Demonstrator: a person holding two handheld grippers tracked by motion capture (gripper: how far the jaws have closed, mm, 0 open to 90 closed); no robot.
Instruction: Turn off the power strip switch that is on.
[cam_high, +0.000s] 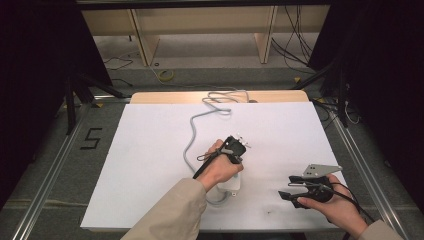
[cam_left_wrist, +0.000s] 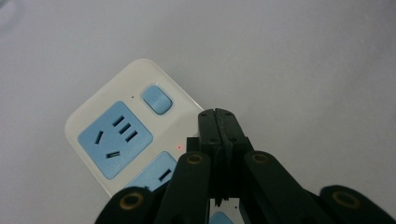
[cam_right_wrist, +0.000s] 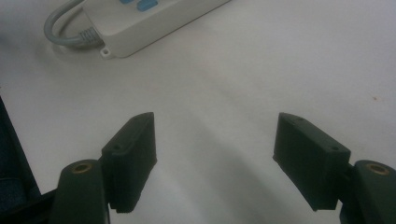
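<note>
Right claw is idling nearest, jaws standing wide and gripping nothing, well off to the side. Left claw is sitting fully closed, tips hovering at or touching the power strip directly beneath it on the white bench. Strip is looking rigid, light, slick plastic; I'd be gripping across its long sides. Stiff grey cord is trailing away beyond it.

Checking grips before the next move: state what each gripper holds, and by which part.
Nothing is held. The left gripper is shut with its jaws pressed together above the white power strip with blue sockets. The right gripper stands open over the white table.
</note>
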